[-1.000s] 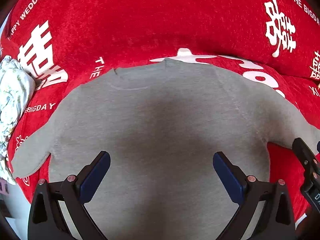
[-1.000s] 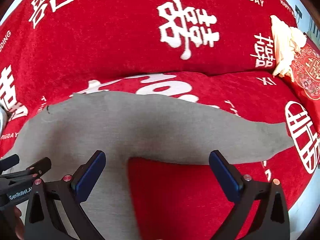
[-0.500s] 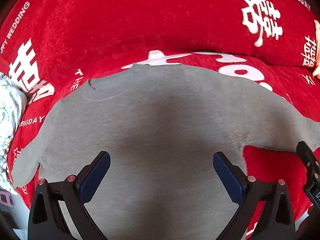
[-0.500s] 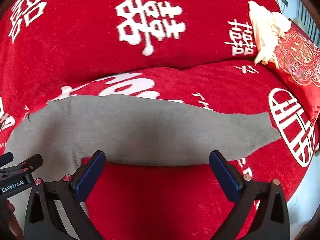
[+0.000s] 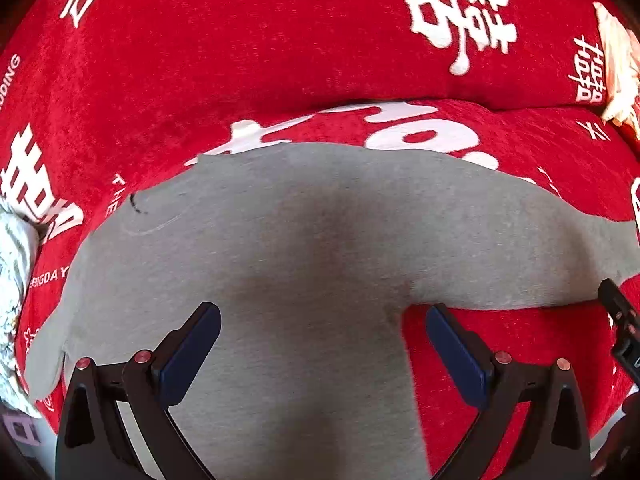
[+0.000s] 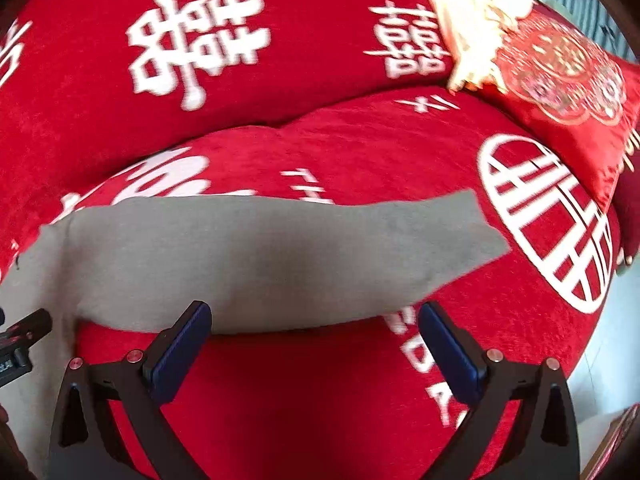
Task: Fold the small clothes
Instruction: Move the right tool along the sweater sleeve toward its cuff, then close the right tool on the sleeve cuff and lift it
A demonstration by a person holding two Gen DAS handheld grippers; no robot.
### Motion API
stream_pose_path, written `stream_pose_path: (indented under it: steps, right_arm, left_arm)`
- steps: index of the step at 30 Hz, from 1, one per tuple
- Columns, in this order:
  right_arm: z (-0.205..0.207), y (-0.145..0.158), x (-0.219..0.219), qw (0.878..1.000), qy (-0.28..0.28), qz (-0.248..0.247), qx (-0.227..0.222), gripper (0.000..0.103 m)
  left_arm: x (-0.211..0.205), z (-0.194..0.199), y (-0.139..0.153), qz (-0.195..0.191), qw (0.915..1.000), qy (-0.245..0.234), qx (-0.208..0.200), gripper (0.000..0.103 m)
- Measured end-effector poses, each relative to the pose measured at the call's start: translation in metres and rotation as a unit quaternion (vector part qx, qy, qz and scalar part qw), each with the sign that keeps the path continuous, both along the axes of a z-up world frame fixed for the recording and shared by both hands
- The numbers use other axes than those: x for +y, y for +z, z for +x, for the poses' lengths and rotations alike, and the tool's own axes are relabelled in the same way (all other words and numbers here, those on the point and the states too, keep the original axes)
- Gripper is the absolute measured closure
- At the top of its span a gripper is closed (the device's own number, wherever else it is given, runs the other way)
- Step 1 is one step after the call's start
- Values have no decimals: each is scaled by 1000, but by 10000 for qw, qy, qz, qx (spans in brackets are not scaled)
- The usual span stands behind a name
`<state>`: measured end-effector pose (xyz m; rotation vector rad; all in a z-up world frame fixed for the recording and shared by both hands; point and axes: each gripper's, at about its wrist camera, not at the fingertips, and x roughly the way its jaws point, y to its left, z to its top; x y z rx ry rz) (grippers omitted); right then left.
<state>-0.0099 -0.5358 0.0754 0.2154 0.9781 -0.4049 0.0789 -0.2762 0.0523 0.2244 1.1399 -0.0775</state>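
Note:
A grey long-sleeved top (image 5: 304, 248) lies flat on the red sofa seat, neckline at the far left. My left gripper (image 5: 322, 354) is open and empty above the top's body, near the right armpit. My right gripper (image 6: 314, 350) is open and empty over red fabric, just below the outstretched right sleeve (image 6: 280, 256), whose cuff (image 6: 476, 228) points right. The left sleeve (image 5: 48, 352) reaches the left seat edge. The right gripper's tip (image 5: 620, 320) shows at the left wrist view's right edge.
The red sofa cover (image 5: 280, 60) with white lettering rises into a backrest behind. A patterned white cloth (image 5: 16, 264) lies at the left. A red embroidered cushion (image 6: 568, 76) and a cream cloth (image 6: 472, 28) sit at the back right. Floor (image 6: 608, 344) shows right.
Both grippers have moved to the right along the top. The right gripper went from over the armpit to below the middle of the sleeve. Both stayed open.

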Motion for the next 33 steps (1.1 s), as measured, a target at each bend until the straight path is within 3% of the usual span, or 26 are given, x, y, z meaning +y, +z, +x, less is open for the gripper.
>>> stream_pose_path:
  steps: [12, 22, 25, 27, 29, 33]
  right_arm:
    - [-19, -25, -72, 9964, -842, 103, 71, 0]
    - [-4, -41, -92, 9959, -906, -58, -66, 2]
    - [6, -41, -91, 9973, -710, -158, -134, 23]
    - [12, -42, -94, 9979, -604, -158, -152, 66]
    - [17, -45, -102, 9982, -572, 96, -152, 94]
    - [10, -43, -116, 9948, -653, 626, -472, 96]
  left_arm:
    - [-32, 3, -15, 71, 9997, -227, 75, 0]
    - [-45, 9, -27, 63, 9994, -331, 86, 0]
    - [-44, 13, -28, 1, 9994, -322, 84, 0]
    - [-40, 18, -28, -17, 9996, -268, 79, 0]
    - [-32, 24, -28, -62, 9999, -147, 61, 0]
    - [-14, 38, -28, -128, 9998, 149, 18, 0]
